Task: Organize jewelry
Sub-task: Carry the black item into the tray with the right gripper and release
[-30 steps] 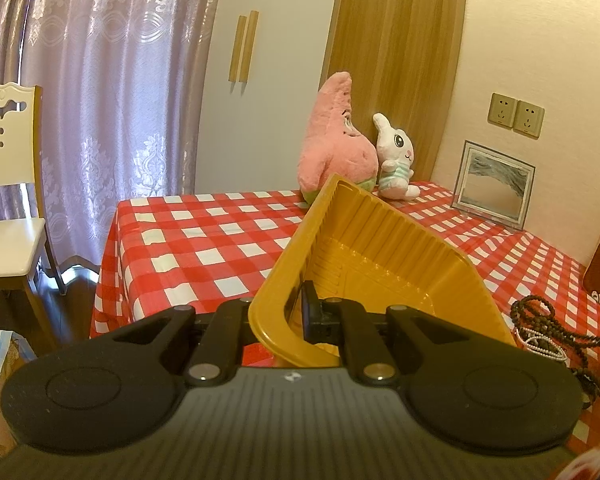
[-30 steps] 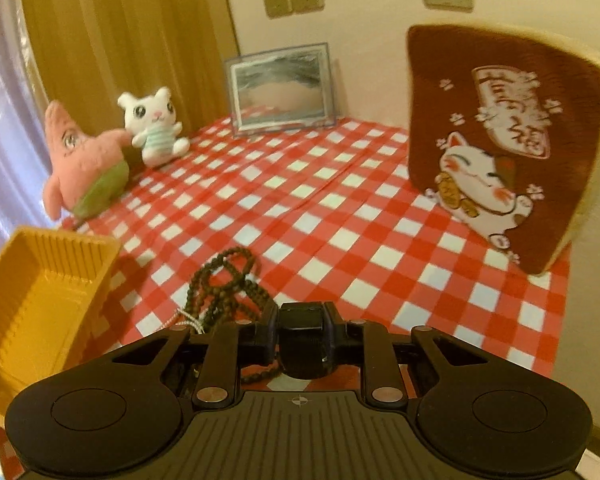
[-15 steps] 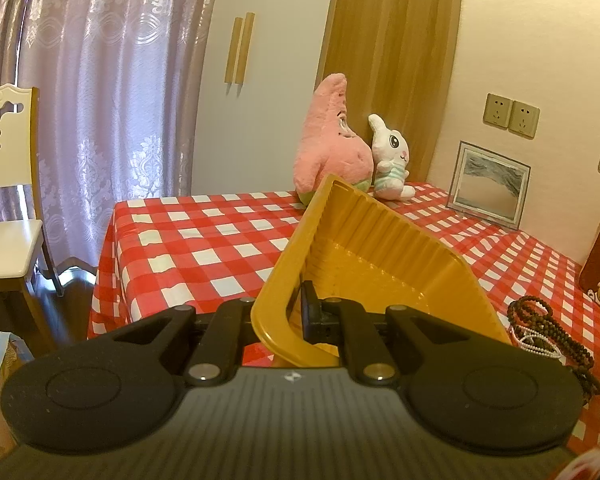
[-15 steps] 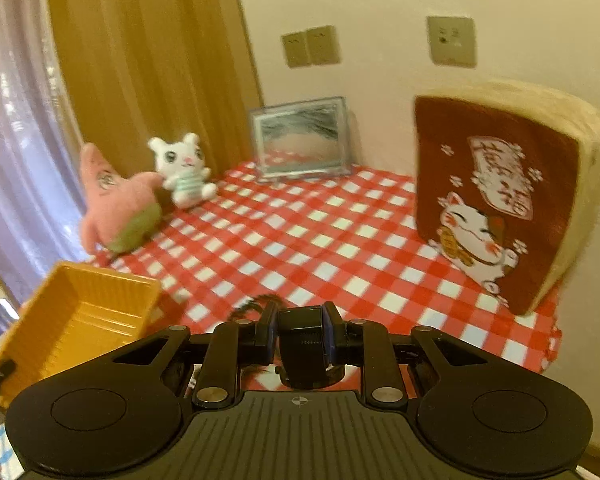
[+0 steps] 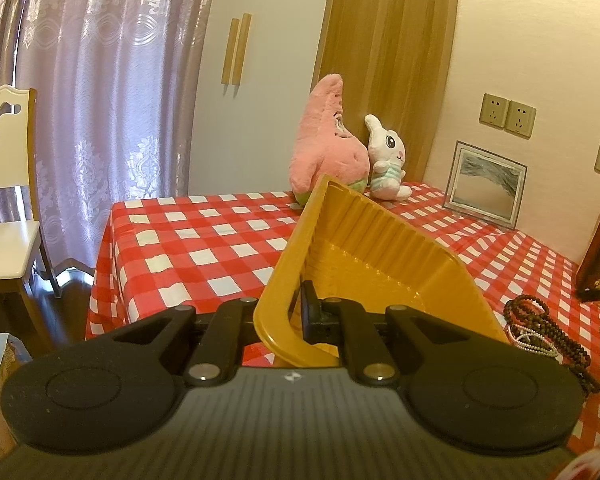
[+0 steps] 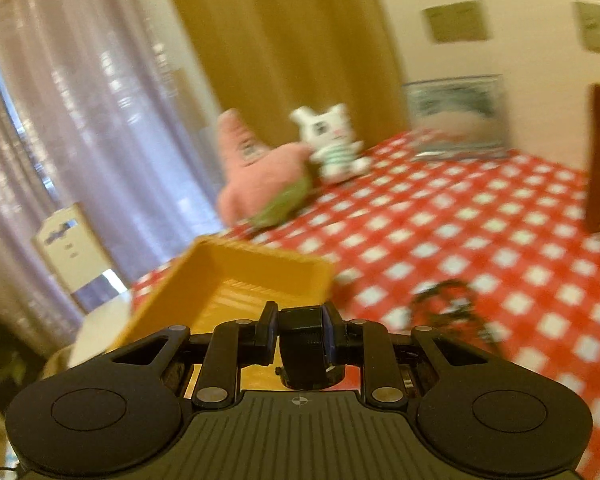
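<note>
1. On the left, your left gripper (image 5: 296, 320) is clamped on the near rim of the yellow tray (image 5: 380, 264). The tray stands tilted, with its far corner up, above the checked tablecloth (image 5: 204, 248). The hold is only on a thin edge, so the tray may swing or slip out if you turn the wrist quickly.
2. In the middle, the right gripper (image 6: 300, 332) has its jaws close together around a small dark block; what this block is, I cannot tell. This view is blurred, which suggests a fast move, and the gripper could knock the tray (image 6: 240, 280) just in front of it.
3. On the right, the jewelry is on the cloth beside the tray: dark bead strands (image 5: 548, 328) and a white pearl string (image 5: 526, 338) lie tangled together. No piece is in the tray yet. If you pull one strand, the others may come with it, or beads may drag toward the near table edge.
4. At the far side, the pink plush (image 5: 328, 140) and the white rabbit (image 5: 386, 160) are well apart from the work.
</note>
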Available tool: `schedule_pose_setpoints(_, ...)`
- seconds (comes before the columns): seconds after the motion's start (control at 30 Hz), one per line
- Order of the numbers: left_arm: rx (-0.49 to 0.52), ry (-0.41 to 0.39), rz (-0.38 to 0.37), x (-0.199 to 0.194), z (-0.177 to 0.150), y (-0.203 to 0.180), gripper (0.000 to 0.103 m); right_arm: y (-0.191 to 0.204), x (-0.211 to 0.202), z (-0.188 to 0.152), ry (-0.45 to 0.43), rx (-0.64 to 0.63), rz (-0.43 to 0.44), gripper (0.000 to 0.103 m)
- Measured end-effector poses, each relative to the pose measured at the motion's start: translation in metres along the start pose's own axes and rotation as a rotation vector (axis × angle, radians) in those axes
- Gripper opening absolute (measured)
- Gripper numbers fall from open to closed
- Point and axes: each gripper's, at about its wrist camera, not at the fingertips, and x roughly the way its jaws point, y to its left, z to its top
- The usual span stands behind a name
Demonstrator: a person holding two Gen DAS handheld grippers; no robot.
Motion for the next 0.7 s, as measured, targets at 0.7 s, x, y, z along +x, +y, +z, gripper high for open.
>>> schedule_pose_setpoints(0.7,0.002,0.008,-0.003,-0.002,-0.003,0.0,0.009,0.036,0.128,-0.063,0.189,-0.19,0.04,0.023)
